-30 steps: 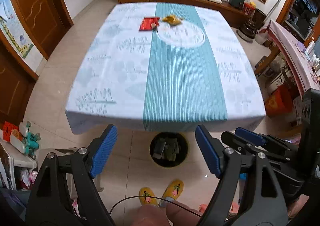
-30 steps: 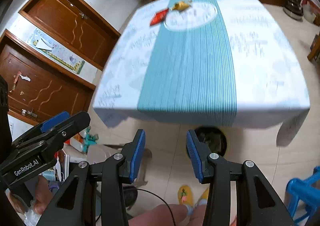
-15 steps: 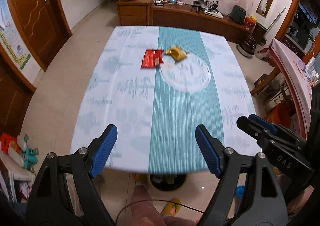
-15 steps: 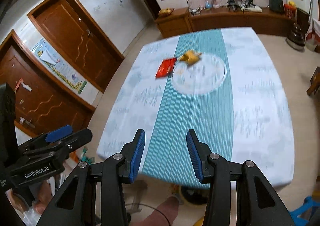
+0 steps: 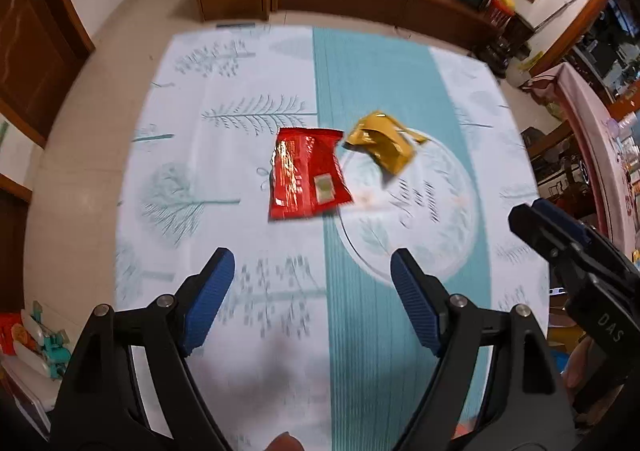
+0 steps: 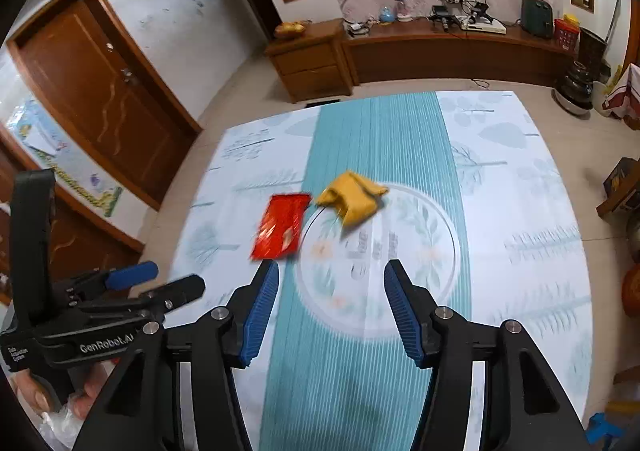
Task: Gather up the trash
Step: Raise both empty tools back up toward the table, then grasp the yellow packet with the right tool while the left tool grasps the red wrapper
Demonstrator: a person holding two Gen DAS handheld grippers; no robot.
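1. Left wrist view: the left gripper [image 5: 312,283] is shown with its jaws spread wide and nothing between them, low in the frame over the tablecloth [image 5: 224,179].
2. The red wrapper [image 5: 306,173] lies flat at frame centre; the yellow wrapper [image 5: 382,141], crumpled, lies just beside it to the upper right.
3. Right wrist view: the right gripper [image 6: 330,293] is seen at lower centre, its jaws having just been opening, with nothing between them.
4. The step in hand is judged to be the approach to the trash.
5. Next, one gripper would be lowered over a wrapper and closed; the flat red one may call for an edge pinch.
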